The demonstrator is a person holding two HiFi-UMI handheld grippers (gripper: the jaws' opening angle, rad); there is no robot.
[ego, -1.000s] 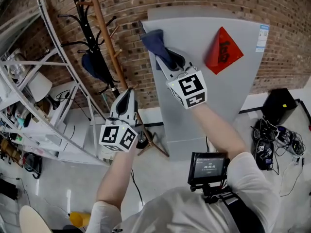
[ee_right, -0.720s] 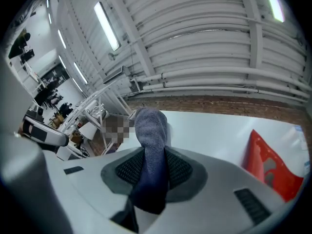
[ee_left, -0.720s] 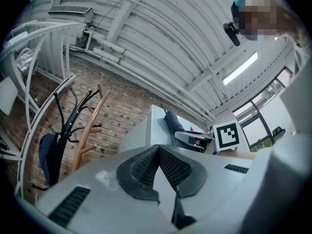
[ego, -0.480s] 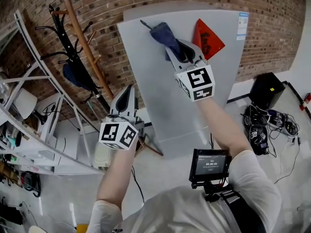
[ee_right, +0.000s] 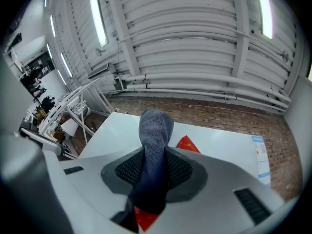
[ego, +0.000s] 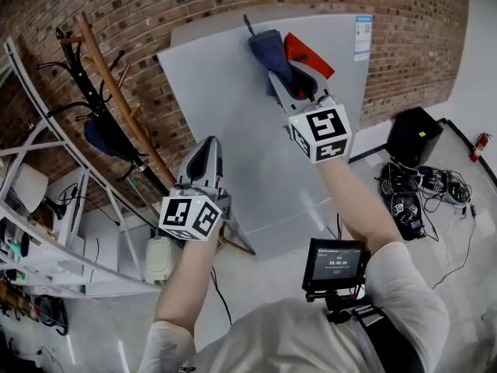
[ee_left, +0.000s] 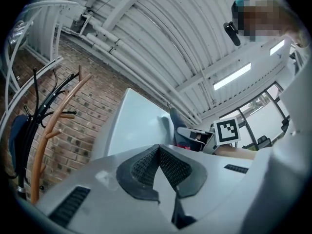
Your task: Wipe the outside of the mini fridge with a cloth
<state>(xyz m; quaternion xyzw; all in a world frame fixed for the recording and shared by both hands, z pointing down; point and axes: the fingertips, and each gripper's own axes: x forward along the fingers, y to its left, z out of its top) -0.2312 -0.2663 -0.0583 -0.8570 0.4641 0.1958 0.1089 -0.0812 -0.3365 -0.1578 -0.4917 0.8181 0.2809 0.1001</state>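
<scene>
**Pale floor along the brick wall**

A smooth, pale grey floor fills the lower half of the head view. The grey mini fridge stands on it at centre, against the wall. To the right sits a black box, with a tangle of cables and small devices just below it. A red fire extinguisher stands at the right edge. Left of the fridge are a wooden coat rack, a white rounded appliance and white shelving.

White T-shirt, grey marker-cubed tongs
</scene>
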